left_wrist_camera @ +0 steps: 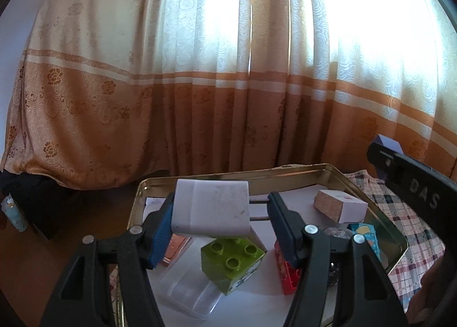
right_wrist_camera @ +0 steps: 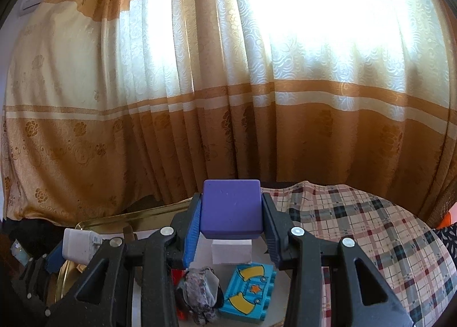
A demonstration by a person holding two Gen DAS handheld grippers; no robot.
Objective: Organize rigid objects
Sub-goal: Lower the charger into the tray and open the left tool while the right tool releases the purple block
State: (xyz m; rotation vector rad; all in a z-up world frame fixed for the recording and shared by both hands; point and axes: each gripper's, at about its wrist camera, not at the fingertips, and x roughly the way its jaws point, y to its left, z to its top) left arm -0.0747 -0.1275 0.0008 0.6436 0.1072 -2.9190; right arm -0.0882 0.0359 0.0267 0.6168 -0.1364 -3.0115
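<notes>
Aloft, the left gripper (left_wrist_camera: 220,209) clamps a white plug (left_wrist_camera: 211,208) and the right gripper (right_wrist_camera: 231,212) a purple block (right_wrist_camera: 230,208) above the gold tray (left_wrist_camera: 371,204); each should be lowered gently into gaps between the toy bricks (left_wrist_camera: 231,264).

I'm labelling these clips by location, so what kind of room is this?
Probably a room in a home, perhaps a bedroom or living room. Floor-length orange floral curtains cover a bright window, a plaid cloth covers the table, and toy bricks lie in a gold tin tray.
</notes>
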